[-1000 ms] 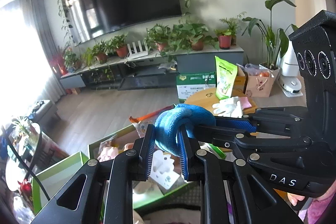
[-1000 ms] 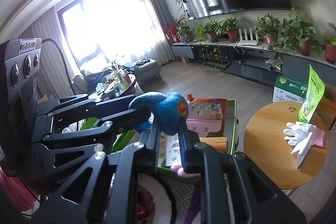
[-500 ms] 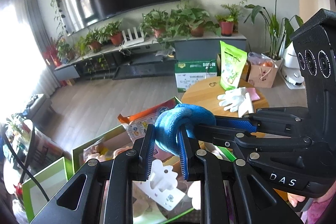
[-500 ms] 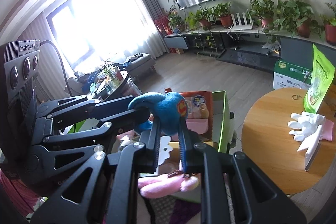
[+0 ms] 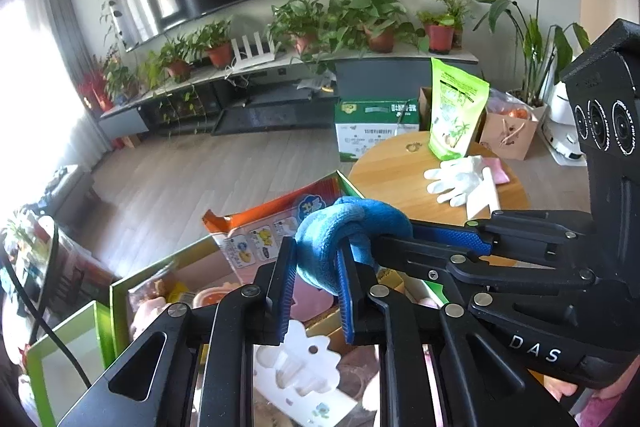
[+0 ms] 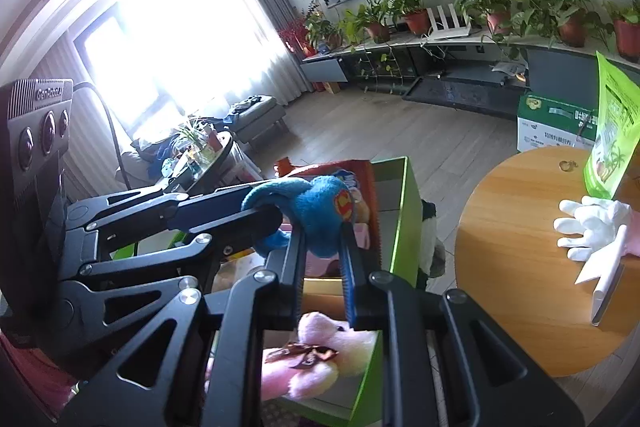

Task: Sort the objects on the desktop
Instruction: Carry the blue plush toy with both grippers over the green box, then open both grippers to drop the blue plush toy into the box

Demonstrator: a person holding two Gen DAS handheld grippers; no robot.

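Observation:
Both grippers are shut on one blue plush toy [image 5: 340, 231], held in the air above a green open box [image 6: 404, 195]. My left gripper [image 5: 316, 267] clamps one end of it. My right gripper [image 6: 322, 235] clamps the other end, where a red and yellow badge [image 6: 343, 206] shows. The box holds a pink plush toy [image 6: 320, 351], an orange snack packet [image 5: 264, 227] and a white moulded tray [image 5: 296, 363]. The right gripper's body crosses the left wrist view at right [image 5: 520, 267].
A round wooden table [image 6: 516, 247] stands to the right with a white glove [image 6: 588, 227], a green pouch [image 6: 612, 135] and a white flat item [image 6: 604, 287]. A green-white carton [image 5: 376, 123] sits on the floor behind. A glass side table [image 6: 196, 155] is at left.
Both grippers, still holding the blue toy, have moved forward and down over the green box. The box contents and the round table now look nearer.

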